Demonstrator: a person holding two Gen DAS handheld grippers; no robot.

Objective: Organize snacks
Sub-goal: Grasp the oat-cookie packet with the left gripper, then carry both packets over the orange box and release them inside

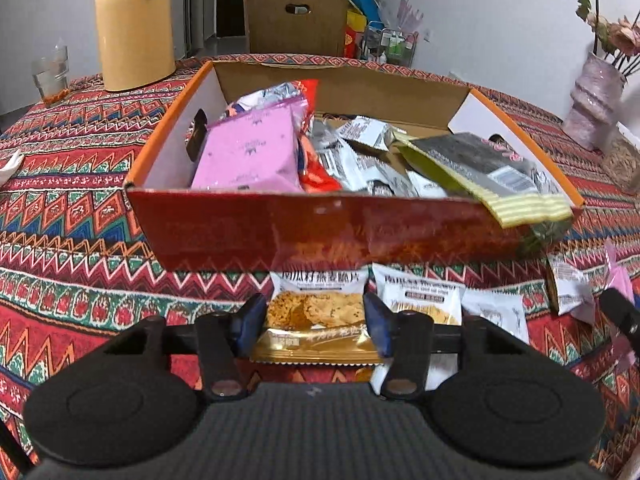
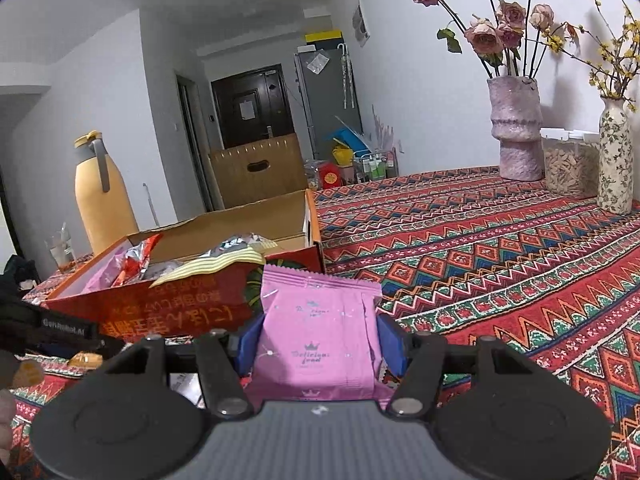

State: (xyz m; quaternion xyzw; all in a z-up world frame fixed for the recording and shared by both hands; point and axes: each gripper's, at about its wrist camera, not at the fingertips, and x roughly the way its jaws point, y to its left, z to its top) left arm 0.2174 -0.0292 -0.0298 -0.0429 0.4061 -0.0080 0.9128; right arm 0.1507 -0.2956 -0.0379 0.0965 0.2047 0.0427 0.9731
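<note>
While the pink snack packet (image 2: 320, 332) stands upright between the blue pads (image 2: 390, 342) of the right hand-held gripper (image 2: 318, 344), clamped at both side edges, its crimped top edge points up and its long axis runs vertically; its lower end is hidden behind the gripper body. It hangs just in front of the red cardboard box (image 2: 172, 312), near the box's right corner. The left hand-held gripper (image 1: 314, 320) closes its pads on a gold-and-white cracker packet (image 1: 318, 312), which lies flat with its long axis running away from the camera toward the box wall (image 1: 320, 232); its near end is cut off by the gripper. Just to its right, more white packets (image 1: 420, 296) lie on the patterned tabletop (image 1: 80, 240), partly overlapping. Inside the box sit a pink packet (image 1: 248, 152), silver and red wrappers, and a dark seaweed pack (image 1: 480, 168) drooping over the front rim. Beyond stand a yellow thermos (image 1: 134, 28), a glass (image 1: 50, 72) and a pink vase (image 2: 516, 132) of dried roses.
</note>
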